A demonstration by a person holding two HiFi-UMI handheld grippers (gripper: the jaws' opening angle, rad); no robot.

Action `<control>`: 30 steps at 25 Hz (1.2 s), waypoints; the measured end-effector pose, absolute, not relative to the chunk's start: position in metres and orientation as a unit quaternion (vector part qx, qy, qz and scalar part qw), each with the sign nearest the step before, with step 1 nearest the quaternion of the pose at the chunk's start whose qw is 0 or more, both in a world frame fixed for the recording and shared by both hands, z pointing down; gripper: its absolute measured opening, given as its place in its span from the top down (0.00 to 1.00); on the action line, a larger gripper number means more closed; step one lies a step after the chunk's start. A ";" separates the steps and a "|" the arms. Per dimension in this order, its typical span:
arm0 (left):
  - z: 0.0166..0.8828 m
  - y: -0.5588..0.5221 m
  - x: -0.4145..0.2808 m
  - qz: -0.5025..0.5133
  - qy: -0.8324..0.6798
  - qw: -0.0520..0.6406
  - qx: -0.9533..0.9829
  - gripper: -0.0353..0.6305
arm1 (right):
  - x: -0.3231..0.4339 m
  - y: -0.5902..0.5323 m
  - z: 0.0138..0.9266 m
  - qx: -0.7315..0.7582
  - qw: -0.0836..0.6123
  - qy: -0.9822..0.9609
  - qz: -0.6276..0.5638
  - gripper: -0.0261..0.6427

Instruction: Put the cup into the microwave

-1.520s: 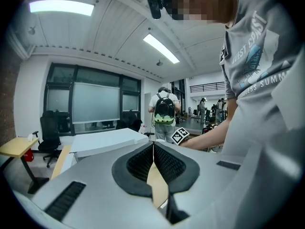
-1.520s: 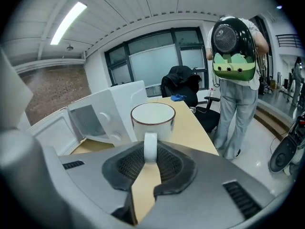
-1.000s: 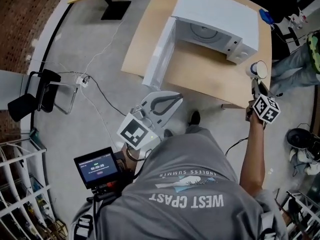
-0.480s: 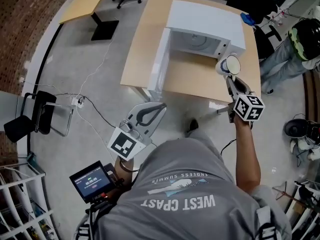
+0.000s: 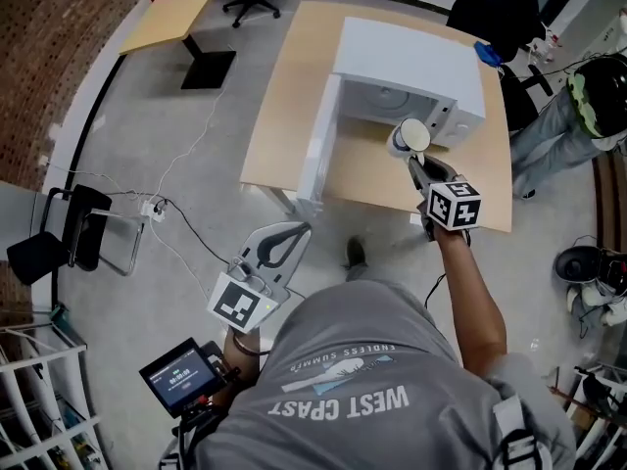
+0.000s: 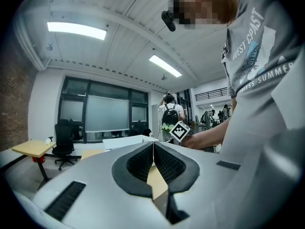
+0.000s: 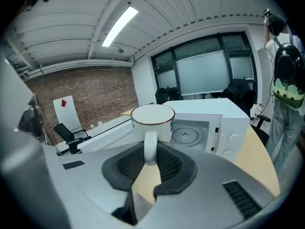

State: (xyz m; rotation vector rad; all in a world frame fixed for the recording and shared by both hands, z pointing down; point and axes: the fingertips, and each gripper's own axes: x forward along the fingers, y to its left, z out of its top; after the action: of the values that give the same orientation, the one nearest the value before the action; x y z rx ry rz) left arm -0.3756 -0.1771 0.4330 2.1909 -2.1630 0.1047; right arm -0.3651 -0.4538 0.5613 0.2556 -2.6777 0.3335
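**Right claw [image 7: 150, 157] clamped on the cup's [image 7: 152, 122] handle, microwave [image 7: 212, 120] open just beyond**

Right claw's two pads press on the white cup's handle from either side, with the jaws only a little apart to take its width. The cup hangs upright off the tips, mouth up, and looks empty.

In the head view the cup [image 5: 407, 137] is in the air over the table [image 5: 279, 96], just in front of the microwave's [image 5: 411, 52] opening. It sits toward the control-panel side of that opening. The door [image 5: 319, 135] stands swung out to the left, clear of the path.

From the right gripper view the cavity and its glass plate [image 7: 184, 136] lie ahead of the cup and a little to its right. The claw points slightly downward along that line. By that reading, the coming move is a short push forward and rightward, so the cup clears the panel-side edge of the opening before it is set down on the plate.

The right claw [image 5: 412, 162] is by far the nearer one. The left claw [image 5: 292, 233] is held low beside the person, over the floor and well apart from the table. Its jaws [image 6: 153, 147] are together with nothing between them.
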 end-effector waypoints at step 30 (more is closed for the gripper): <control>0.495 -0.257 -0.477 0.070 -0.774 0.163 0.608 0.91 | -0.563 -0.650 0.748 0.156 0.271 -0.946 0.084 0.86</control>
State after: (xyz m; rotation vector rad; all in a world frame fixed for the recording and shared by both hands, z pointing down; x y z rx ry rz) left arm -0.4768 -0.2569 0.4953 1.7353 -2.2067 0.2006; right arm -0.5634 -0.6502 0.7483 0.4210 -2.5481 0.2256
